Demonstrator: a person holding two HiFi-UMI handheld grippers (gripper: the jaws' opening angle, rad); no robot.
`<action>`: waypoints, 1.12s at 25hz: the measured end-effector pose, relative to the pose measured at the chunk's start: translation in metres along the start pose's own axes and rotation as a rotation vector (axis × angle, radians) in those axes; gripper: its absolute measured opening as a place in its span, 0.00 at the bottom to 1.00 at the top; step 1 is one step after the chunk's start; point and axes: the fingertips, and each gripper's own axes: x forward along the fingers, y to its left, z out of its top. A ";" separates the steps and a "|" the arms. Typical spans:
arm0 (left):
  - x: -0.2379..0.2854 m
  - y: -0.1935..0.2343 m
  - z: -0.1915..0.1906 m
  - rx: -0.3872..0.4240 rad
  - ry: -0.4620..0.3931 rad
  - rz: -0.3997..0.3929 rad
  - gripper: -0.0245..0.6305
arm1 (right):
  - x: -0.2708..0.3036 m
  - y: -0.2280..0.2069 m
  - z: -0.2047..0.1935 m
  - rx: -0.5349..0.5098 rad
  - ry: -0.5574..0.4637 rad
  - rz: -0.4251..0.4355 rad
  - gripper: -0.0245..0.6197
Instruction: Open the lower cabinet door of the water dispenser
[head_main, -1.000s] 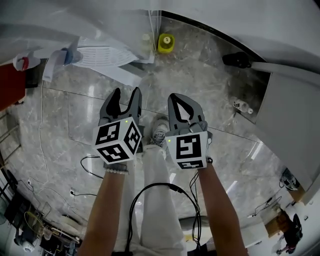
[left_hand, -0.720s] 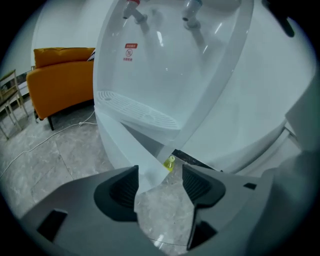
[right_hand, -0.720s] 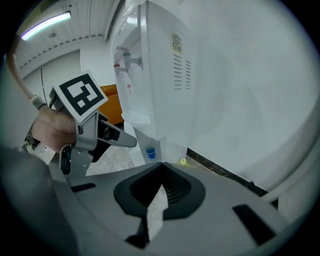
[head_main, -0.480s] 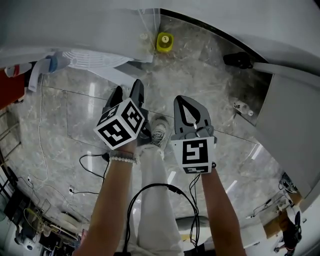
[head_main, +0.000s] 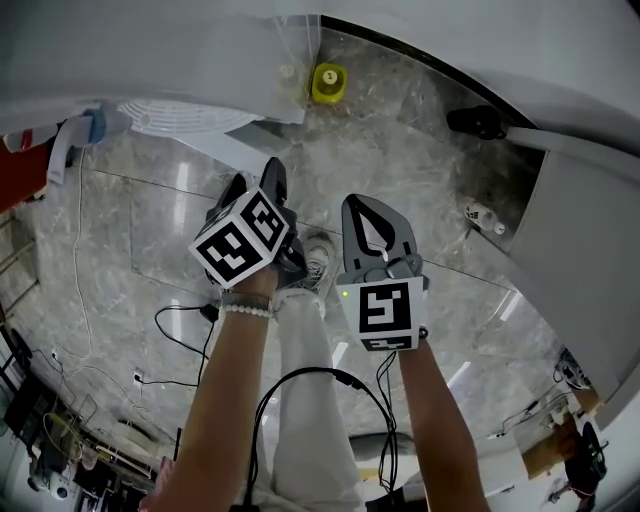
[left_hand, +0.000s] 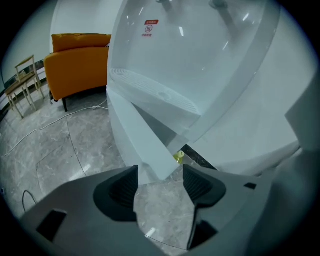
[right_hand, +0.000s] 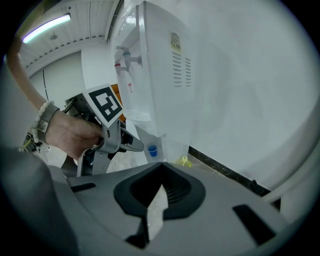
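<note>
The white water dispenser (left_hand: 200, 60) (right_hand: 155, 75) stands ahead; in the head view its body (head_main: 150, 50) fills the top edge. Its lower cabinet door (left_hand: 142, 137) (head_main: 235, 148) stands ajar, swung out at an angle below the drip tray (left_hand: 150, 92). My left gripper (head_main: 255, 185) (left_hand: 160, 186) is open; its jaws have just been opening and nothing is between the pads. It points down at the door's free edge, short of it. My right gripper (head_main: 365, 205) (right_hand: 160, 180) is shut and empty, beside the left gripper (right_hand: 112, 137).
A yellow object (head_main: 330, 83) (right_hand: 185, 161) lies at the wall base right of the dispenser, and a small blue thing (right_hand: 152, 150) is by the door. An orange sofa (left_hand: 75, 60) and wooden chairs (left_hand: 22, 80) stand left. Cables (head_main: 80, 280) cross the marble floor. A white panel (head_main: 570, 250) stands right.
My left gripper has rolled about its own axis, sunk a little, and its jaws stand wider apart. The right gripper has stayed where it was, still shut.
</note>
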 end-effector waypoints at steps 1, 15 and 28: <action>0.000 -0.002 0.001 0.009 -0.004 -0.003 0.47 | 0.000 0.001 -0.001 -0.001 0.001 0.003 0.04; 0.009 0.005 -0.014 0.072 0.095 0.011 0.35 | -0.004 0.006 -0.003 -0.015 0.007 0.003 0.04; 0.001 0.017 -0.020 0.121 0.128 -0.020 0.34 | -0.001 0.020 0.001 -0.033 0.006 0.009 0.05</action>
